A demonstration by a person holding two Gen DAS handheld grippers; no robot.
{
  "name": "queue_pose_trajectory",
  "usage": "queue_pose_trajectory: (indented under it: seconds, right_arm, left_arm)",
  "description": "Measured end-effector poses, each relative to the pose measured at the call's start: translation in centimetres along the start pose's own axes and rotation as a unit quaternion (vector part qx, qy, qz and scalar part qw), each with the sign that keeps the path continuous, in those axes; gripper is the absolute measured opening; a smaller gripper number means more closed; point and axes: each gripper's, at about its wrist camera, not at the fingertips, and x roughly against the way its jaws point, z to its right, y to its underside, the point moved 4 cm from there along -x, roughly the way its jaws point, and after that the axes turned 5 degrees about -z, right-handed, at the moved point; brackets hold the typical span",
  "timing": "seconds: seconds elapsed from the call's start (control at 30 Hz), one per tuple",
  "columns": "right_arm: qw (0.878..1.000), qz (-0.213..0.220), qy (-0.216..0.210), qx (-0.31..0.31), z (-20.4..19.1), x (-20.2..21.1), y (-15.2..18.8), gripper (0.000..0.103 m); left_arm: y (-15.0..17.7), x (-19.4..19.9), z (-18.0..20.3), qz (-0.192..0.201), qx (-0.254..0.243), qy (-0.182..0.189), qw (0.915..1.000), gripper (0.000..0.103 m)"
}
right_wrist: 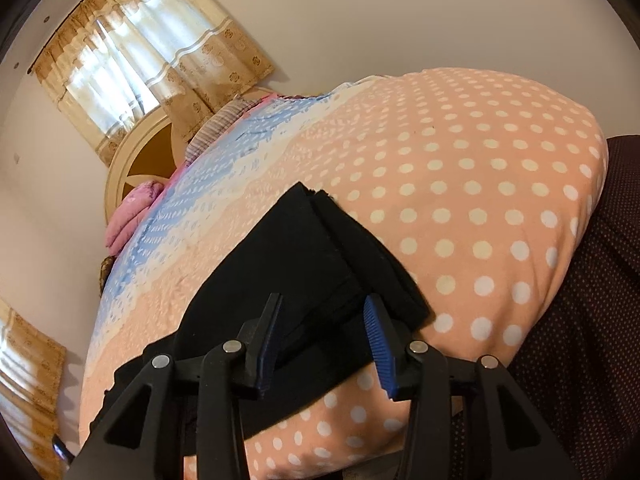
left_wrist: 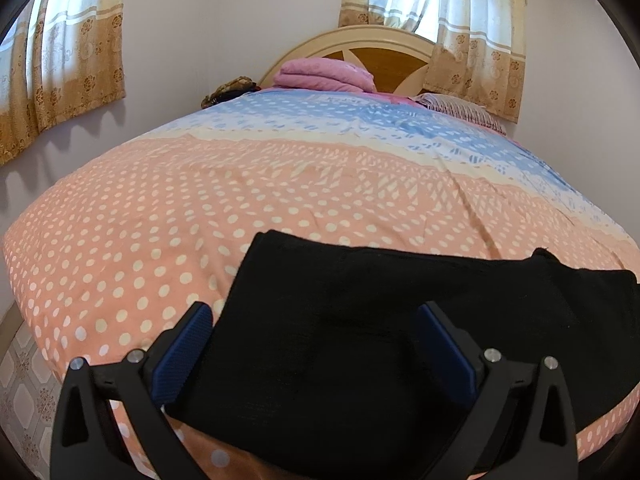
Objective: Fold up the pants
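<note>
Polka-dot bedspread point(left_wrist: 120, 248) under folded black pants point(left_wrist: 360, 320), long axis crosswise

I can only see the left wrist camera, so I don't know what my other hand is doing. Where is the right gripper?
Observer: The right gripper is over the black pants, near their edge, with its jaws open.
Operator: Do the pants look folded from that side?
Observer: Yes. That view shows stacked layers along one end.
Operator: Is there anything next to the bed over there?
Observer: A dark dotted cloth shows past the corner of the bed. I cannot tell what it is.
</note>
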Motion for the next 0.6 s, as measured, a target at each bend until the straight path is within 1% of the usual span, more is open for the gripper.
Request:
queue_pose_trajectory:
  seconds: [0.1, 0.13, 0.17, 0.2, 0.27, 0.37, 0.5, 0.6]
  right_arm:
    - [1.0, 0.015, 0.001, 0.006, -0.3, -0.6, -0.3, 0.043]
    - [1.0, 0.017, 0.003, 0.012, -0.5, -0.7, -0.3, 0.04]
    - [1.0, 0.019, 0.003, 0.016, -0.7, -0.7, -0.4, 0.031]
    - [1.0, 0.012, -0.004, 0.017, -0.8, -0.9, -0.5, 0.006]
    - [1.0, 0.011, -0.017, 0.008, -0.6, -0.7, -0.6, 0.006]
    - [0.999, 0.022, -0.024, 0.018, -1.1, 0.8, -0.8, 0.006]
    - [0.997, 0.052, -0.02, 0.046, -1.8, 4.0, -1.2, 0.006]
    - [0.998, 0.047, -0.007, 0.041, -0.6, 4.1, -1.3, 0.006]
  left_arm:
    - [0.3, -0.4, 0.0, -0.006, -0.003, -0.001, 1.0, 0.103]
    - [0.5, -0.6, 0.0, -0.008, -0.004, -0.002, 1.0, 0.103]
    - [0.6, -0.7, 0.0, -0.009, -0.007, -0.005, 0.9999, 0.103]
    - [0.7, -0.9, 0.0, -0.01, -0.012, -0.009, 0.9998, 0.103]
    - [0.9, -1.2, -0.1, -0.013, -0.014, -0.011, 0.9998, 0.103]
    - [1.0, -1.3, -0.4, -0.015, -0.009, -0.007, 0.9998, 0.103]
    - [1.2, -1.4, -0.5, -0.017, -0.005, -0.005, 0.9998, 0.103]
    - [1.3, -1.5, -0.6, -0.017, -0.004, -0.005, 0.9998, 0.103]
